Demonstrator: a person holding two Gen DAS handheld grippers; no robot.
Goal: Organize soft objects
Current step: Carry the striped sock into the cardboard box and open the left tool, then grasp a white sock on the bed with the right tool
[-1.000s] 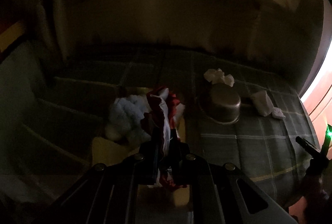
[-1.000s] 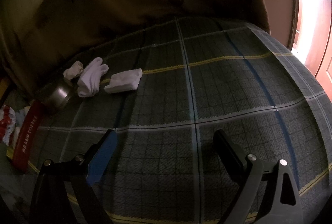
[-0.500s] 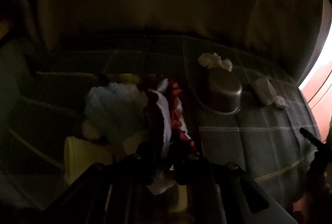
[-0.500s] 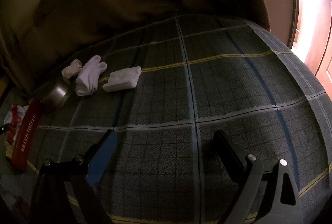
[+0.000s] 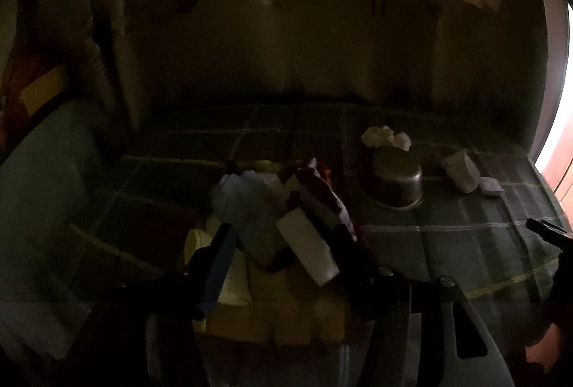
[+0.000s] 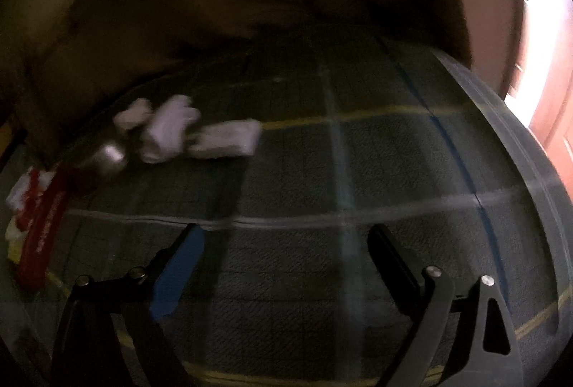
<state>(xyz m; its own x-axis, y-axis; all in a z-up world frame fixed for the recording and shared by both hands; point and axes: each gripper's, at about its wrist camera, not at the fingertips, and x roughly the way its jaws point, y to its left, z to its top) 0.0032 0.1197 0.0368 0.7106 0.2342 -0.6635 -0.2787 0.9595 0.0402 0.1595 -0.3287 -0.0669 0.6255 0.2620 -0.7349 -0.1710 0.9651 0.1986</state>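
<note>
In the left wrist view my left gripper [image 5: 283, 254] hangs over a pile of soft things on the checked bedspread [image 5: 447, 243]. Its jaws are opening. A red-and-white cloth [image 5: 318, 193] lies loose between them, with no pad pressing on it, beside a pale blue fluffy piece [image 5: 247, 208] and on a yellow piece [image 5: 250, 301]. My right gripper [image 6: 286, 261] stands wide over bare bedspread [image 6: 412, 172], its jaws closing slightly with nothing between them. Three white socks [image 6: 168, 132] lie far to its left.
An upturned metal bowl [image 5: 394, 182] sits right of the pile, with white socks [image 5: 385, 136] behind and beside it. A tan curtain [image 5: 322, 46] hangs behind the bed. Bright doorway light [image 6: 548, 64] at right. A red strip with lettering [image 6: 43, 233] shows at the right view's left edge.
The left jaws went from shut on the red-and-white cloth to parted, and the cloth now rests on the pile. The left view shifted. The right view barely moved.
</note>
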